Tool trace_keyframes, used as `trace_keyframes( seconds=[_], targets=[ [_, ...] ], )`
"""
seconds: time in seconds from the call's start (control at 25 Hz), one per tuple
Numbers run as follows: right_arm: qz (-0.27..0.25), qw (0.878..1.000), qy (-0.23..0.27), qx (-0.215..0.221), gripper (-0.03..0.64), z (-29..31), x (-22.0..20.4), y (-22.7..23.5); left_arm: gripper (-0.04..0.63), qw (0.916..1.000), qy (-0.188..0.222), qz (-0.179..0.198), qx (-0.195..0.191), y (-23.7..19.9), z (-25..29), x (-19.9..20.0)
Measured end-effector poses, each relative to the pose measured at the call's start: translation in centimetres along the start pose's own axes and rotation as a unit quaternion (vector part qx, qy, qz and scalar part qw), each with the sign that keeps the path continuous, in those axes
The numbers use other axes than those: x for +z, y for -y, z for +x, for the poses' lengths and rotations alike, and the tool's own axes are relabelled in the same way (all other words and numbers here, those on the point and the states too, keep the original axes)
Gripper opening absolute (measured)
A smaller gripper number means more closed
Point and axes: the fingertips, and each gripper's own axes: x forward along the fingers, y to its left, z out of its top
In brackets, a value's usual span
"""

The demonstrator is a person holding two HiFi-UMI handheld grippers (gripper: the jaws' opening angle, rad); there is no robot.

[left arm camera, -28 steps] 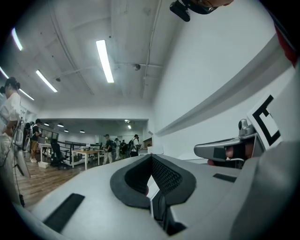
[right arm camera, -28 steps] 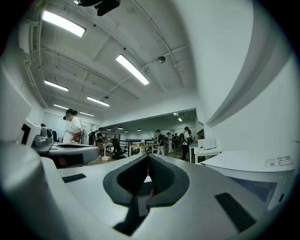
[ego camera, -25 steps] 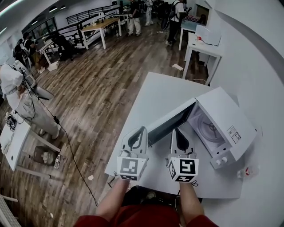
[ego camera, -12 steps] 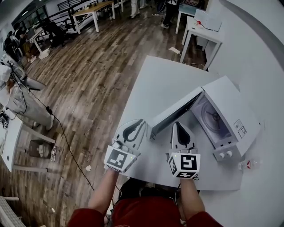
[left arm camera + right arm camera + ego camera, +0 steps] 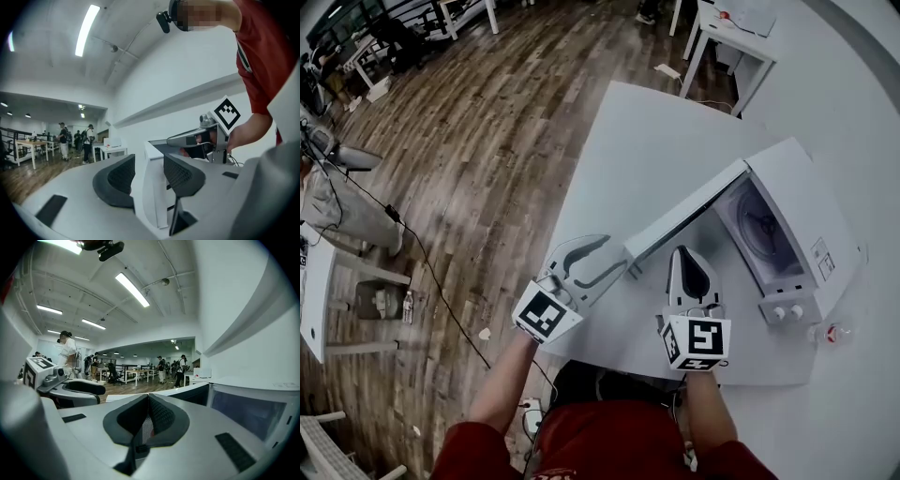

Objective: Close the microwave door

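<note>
The white microwave (image 5: 806,216) stands at the right of the white table (image 5: 647,141), its door (image 5: 684,217) swung out toward me. My left gripper (image 5: 617,255) points at the door's free end. Its jaws are opening and the door's edge (image 5: 152,197) stands between the pads without being pressed. My right gripper (image 5: 684,253) lies in front of the open cavity, shut with nothing in it. In the right gripper view the shut right gripper (image 5: 148,420) faces along the door (image 5: 190,397), with the microwave (image 5: 248,408) on its right and the left gripper (image 5: 79,387) on its left.
A small bottle (image 5: 830,333) lies on the table beside the microwave's knob panel. A second white table (image 5: 741,37) stands farther back by the wall. Wooden floor (image 5: 487,141) with a trailing cable runs along the left, where people and desks are.
My left gripper has swung right to the door's free edge and its jaws have opened around it. Both grippers have come lower and nearer the table. The right gripper stays shut.
</note>
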Motion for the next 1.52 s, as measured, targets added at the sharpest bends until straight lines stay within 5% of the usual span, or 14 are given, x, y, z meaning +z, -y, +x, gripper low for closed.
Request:
trace_keyframes(
  seconds=[0.6,0.96,1.24,1.52],
  targets=[
    [-0.008,0.998,-0.021,-0.054,0.023,1.5,-1.0,0.0,0.239,0.9867,-0.038,-0.025,-0.156,-0.4,2.7,-5.2],
    [-0.012,0.993,0.004,-0.116,0.023,1.3,-1.0,1.8,0.242,0.9626,-0.034,-0.068,-0.260,0.1,3.2,-6.0],
    [-0.014,0.989,0.002,-0.147,0.023,1.3,-0.9,2.7,0.236,0.9439,-0.051,-0.027,-0.325,1.8,3.7,-6.6],
    [-0.015,0.985,0.012,-0.173,0.023,0.7,-0.5,3.1,0.210,0.9377,-0.055,-0.005,-0.343,2.8,3.6,-6.5]
  ],
)
